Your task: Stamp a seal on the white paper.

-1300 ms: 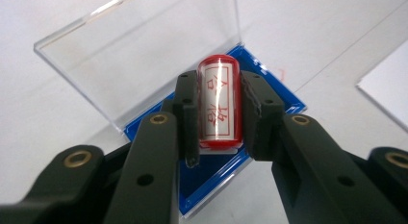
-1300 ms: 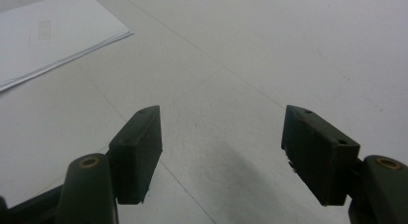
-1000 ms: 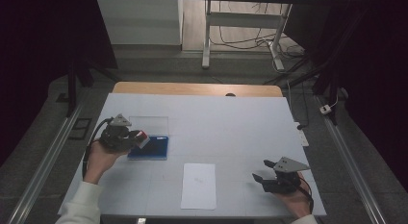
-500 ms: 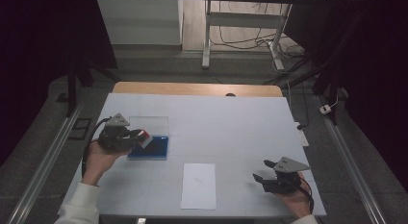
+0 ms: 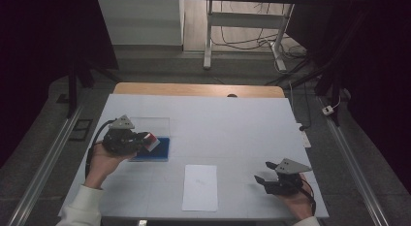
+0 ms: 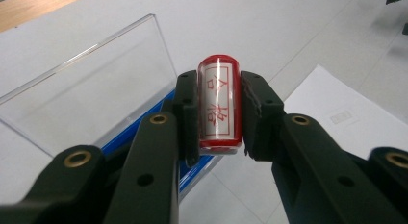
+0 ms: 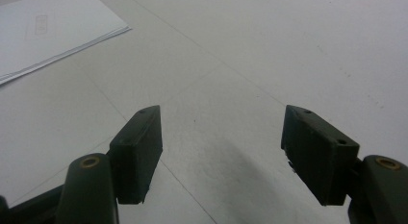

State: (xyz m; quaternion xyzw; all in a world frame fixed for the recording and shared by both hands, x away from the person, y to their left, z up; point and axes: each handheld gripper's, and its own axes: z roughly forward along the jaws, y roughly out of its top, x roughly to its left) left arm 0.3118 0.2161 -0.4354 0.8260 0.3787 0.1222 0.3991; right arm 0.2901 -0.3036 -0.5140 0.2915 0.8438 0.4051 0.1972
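Red-capped stamp [image 6: 220, 103] pinched in left claw [image 6: 217, 119] over blue case [image 5: 154, 149], right claw [image 7: 221, 154] spread, bare table [image 5: 232, 119]

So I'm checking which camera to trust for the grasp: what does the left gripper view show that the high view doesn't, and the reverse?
Only the left gripper view: red characters on the white label of the red-capped stamp, pinched between the left gripper jaws, and the case's clear lid standing open.

Only the high view: the right gripper, jaws apart and empty, the wooden table edge's full width, and the floor cables.

Both: the stamp, the blue case base, and the white paper sheet.
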